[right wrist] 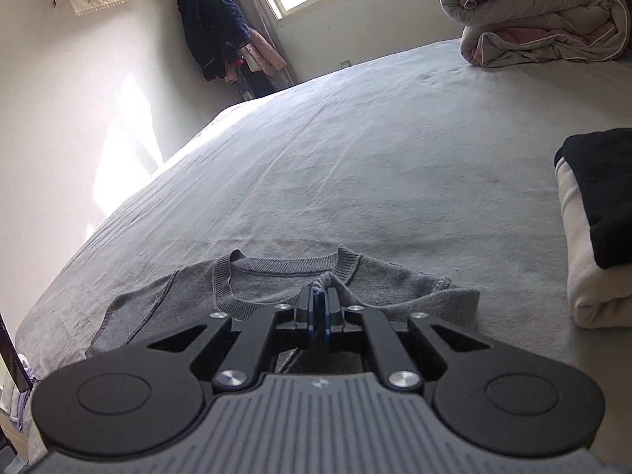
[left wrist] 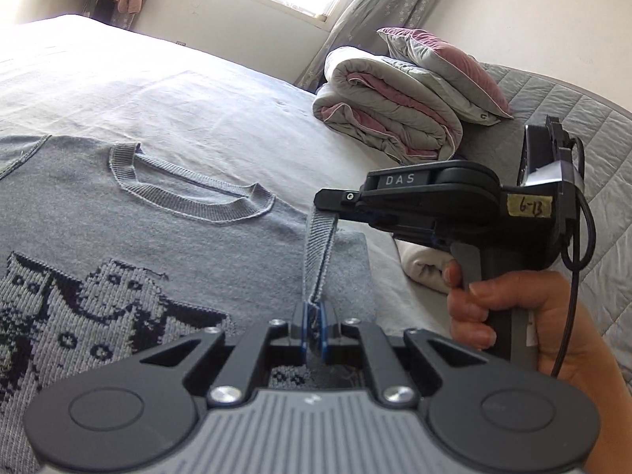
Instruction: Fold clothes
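A grey knitted sweater with a dark patterned front lies flat on the bed, its ribbed collar facing away from me. My left gripper is shut on one end of a ribbed band of the sweater, lifted off the body. The right gripper, held by a hand, pinches the band's other end. In the right wrist view the right gripper is shut on a bunched bit of grey knit, with the sweater and its collar just beyond the fingertips.
The pale sheet of the bed stretches far beyond the sweater. A rolled quilt and a pillow sit at the far right. A folded black and cream stack lies close on the right. Clothes hang in the corner.
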Tool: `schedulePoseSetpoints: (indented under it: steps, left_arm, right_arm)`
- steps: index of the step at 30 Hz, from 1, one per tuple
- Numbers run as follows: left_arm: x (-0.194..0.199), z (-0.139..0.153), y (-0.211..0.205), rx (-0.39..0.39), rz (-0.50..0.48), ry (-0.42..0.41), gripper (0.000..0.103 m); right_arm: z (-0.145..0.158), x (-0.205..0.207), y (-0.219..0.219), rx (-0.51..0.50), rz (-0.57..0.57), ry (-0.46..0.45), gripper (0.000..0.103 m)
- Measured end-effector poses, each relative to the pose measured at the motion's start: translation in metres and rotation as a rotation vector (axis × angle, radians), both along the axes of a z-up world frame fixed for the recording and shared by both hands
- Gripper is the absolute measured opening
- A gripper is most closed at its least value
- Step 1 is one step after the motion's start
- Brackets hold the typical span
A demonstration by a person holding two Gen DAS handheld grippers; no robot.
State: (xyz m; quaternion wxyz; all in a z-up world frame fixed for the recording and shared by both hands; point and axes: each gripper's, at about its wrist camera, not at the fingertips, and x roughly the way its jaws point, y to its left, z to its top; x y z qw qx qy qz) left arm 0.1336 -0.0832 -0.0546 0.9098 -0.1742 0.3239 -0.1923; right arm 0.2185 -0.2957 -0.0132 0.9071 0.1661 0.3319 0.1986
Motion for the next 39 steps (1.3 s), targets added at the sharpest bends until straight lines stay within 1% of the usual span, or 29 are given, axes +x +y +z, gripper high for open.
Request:
schedulePoseSetpoints:
  steps: [7,11,14,15,16,17,18,19,20,23,25,27,30,33,35,39]
  left_arm:
    - [0.0,-0.022,0.017,0.053,0.006,0.062,0.006]
    - [0.003,-0.03,0.025,0.062,-0.014,0.073,0.006]
    - [0.006,-0.026,0.027,0.075,-0.032,0.049,0.008]
    - [0.007,-0.024,0.029,0.078,-0.031,0.036,0.012]
    - [0.011,-0.021,0.03,0.079,-0.029,0.024,0.021]
    - [0.016,-0.019,0.031,0.078,-0.024,0.015,0.034]
    - [0.022,-0.017,0.031,0.077,-0.019,0.006,0.041]
    - [0.029,-0.015,0.032,0.076,-0.017,0.0,0.051]
    - [0.038,-0.016,0.03,0.069,-0.022,0.007,0.055]
    - [0.066,-0.02,0.026,0.022,-0.062,0.057,0.057]
    - [0.078,-0.024,0.024,-0.014,-0.078,0.079,0.058]
    - [0.083,-0.026,0.022,-0.009,-0.078,0.073,0.058]
    - [0.082,-0.027,0.018,0.011,-0.093,0.072,0.056]
    - [0.077,-0.026,0.023,-0.01,-0.108,0.087,0.057]
    - [0.073,-0.029,0.027,-0.032,-0.116,0.099,0.056]
    - [0.069,-0.031,0.029,-0.036,-0.116,0.1,0.052]
  right_arm:
    - [-0.028,0.007,0.026,-0.004,0.058,0.034,0.006]
    - [-0.042,0.008,0.033,0.005,0.064,0.041,0.006]
    - [-0.047,0.008,0.036,0.018,0.059,0.028,0.006]
    - [-0.046,0.008,0.036,0.028,0.057,0.019,0.006]
    - [-0.044,0.008,0.036,0.043,0.057,0.005,0.006]
    - [-0.041,0.008,0.036,0.059,0.06,-0.008,0.006]
    - [-0.038,0.009,0.036,0.072,0.066,-0.019,0.006]
    - [-0.035,0.009,0.037,0.082,0.071,-0.029,0.006]
    - [-0.033,0.011,0.037,0.085,0.076,-0.033,0.006]
    - [-0.031,0.016,0.039,0.081,0.083,-0.035,0.006]
    - [-0.032,0.019,0.04,0.083,0.078,-0.031,0.007]
    - [-0.036,0.022,0.039,0.093,0.072,-0.02,0.008]
    - [-0.038,0.024,0.035,0.121,0.053,0.004,0.017]
    - [-0.032,0.017,0.026,0.157,0.039,0.023,0.018]
    - [-0.024,0.005,0.02,0.137,0.023,0.031,0.018]
    - [-0.009,-0.028,0.013,0.091,-0.003,0.051,0.018]
